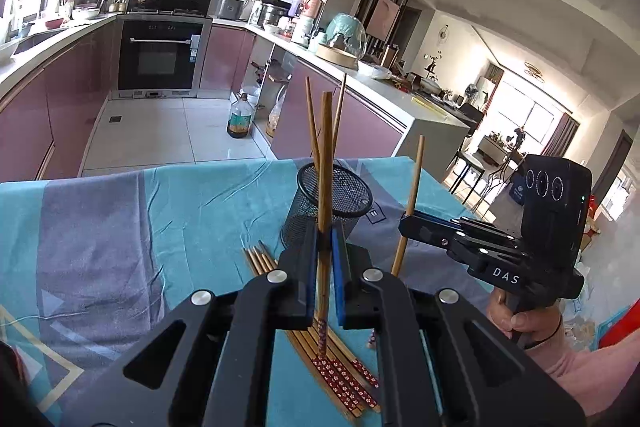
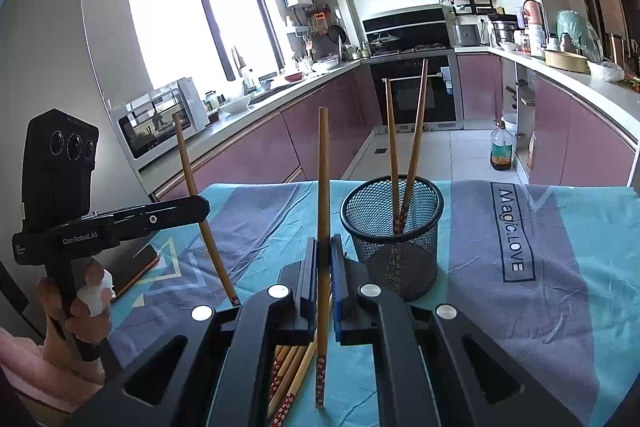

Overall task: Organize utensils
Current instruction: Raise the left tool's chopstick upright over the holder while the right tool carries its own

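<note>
Left wrist view: left gripper (image 1: 325,241) and right gripper (image 1: 405,219), jaws each clamped on one chopstick (image 1: 325,187).

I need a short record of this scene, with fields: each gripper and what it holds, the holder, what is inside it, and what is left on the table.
left gripper: shut on one chopstick, held upright
right gripper: shut on another chopstick, held upright
holder: black mesh cup, standing on the tablecloth
in cup: two chopsticks, leaning apart
on table: a bundle of chopsticks lying flat near the grippers
phone: on the cloth by the left gripper
</note>
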Action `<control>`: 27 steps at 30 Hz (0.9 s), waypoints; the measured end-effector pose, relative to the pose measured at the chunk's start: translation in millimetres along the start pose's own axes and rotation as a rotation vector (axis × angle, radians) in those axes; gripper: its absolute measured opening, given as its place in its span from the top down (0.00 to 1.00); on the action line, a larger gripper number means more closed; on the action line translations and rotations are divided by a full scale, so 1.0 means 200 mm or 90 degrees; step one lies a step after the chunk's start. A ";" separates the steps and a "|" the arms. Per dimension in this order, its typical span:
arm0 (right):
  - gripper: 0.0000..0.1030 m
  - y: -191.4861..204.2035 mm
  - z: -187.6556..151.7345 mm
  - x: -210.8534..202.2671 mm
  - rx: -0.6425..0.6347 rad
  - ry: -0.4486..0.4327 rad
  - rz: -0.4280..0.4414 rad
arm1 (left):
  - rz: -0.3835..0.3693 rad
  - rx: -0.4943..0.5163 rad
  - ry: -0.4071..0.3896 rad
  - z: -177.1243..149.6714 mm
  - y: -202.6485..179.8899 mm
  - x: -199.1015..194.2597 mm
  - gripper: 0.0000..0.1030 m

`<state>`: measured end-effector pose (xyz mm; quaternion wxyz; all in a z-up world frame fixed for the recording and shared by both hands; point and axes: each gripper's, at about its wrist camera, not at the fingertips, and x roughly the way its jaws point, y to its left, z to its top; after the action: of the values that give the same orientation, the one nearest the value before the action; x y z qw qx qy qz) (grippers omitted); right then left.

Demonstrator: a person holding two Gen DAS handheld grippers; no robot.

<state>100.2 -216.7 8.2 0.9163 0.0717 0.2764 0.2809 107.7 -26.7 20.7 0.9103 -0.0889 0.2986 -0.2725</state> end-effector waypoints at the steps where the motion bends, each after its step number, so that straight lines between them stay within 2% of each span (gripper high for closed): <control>1: 0.95 0.00 0.01 -0.01 -0.001 -0.005 0.000 | -0.001 0.001 -0.005 0.01 0.00 -0.01 0.93; 15: 0.95 -0.03 0.28 -0.11 -0.038 -0.090 -0.021 | -0.007 0.032 -0.079 0.30 -0.11 -0.03 0.93; 27: 0.95 -0.09 0.48 -0.14 -0.054 -0.143 -0.045 | -0.004 0.051 -0.110 0.50 -0.21 -0.02 0.93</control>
<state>142.2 -245.4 96.4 0.9529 0.0541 0.1625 0.2502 145.9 -59.2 115.9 0.9346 -0.0766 0.2076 -0.2786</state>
